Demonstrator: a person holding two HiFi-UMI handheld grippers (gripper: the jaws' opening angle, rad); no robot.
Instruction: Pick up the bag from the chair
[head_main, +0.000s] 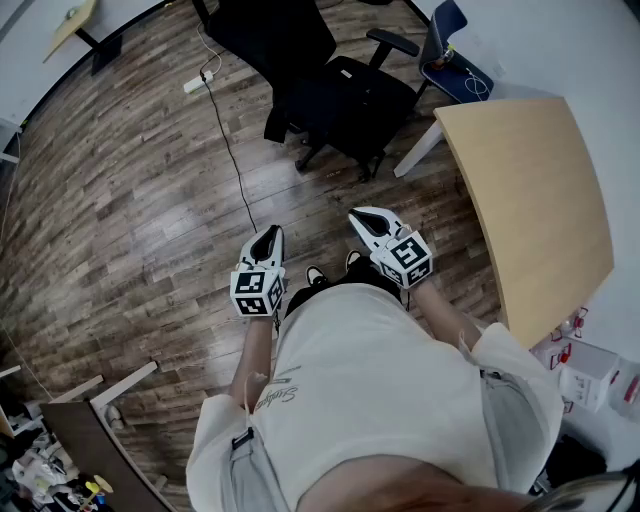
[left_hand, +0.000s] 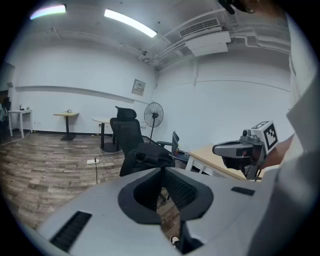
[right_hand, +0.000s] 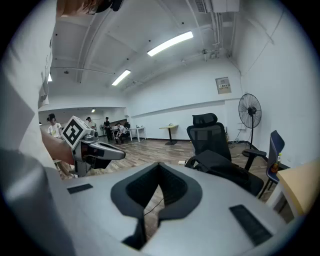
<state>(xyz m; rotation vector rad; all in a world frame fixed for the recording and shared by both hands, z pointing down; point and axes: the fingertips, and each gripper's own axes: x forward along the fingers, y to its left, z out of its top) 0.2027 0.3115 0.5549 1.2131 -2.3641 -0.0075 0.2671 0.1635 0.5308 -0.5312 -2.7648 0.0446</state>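
A black bag (head_main: 345, 100) lies slumped on the seat of a black office chair (head_main: 270, 35) at the far side of the wooden floor. The left gripper view has the bag (left_hand: 147, 155) straight ahead; in the right gripper view the bag (right_hand: 222, 165) lies ahead and to the right. My left gripper (head_main: 267, 232) and right gripper (head_main: 360, 215) are held side by side in front of my body, well short of the chair. Both are shut with nothing between the jaws (left_hand: 162, 172) (right_hand: 159, 167).
A light wooden table (head_main: 530, 200) stands to the right of the chair, with a blue chair (head_main: 450, 60) behind it. A power strip (head_main: 197, 82) and its black cable run across the floor on the left. A standing fan (left_hand: 153, 114) is by the wall. White boxes (head_main: 590, 370) sit at the right.
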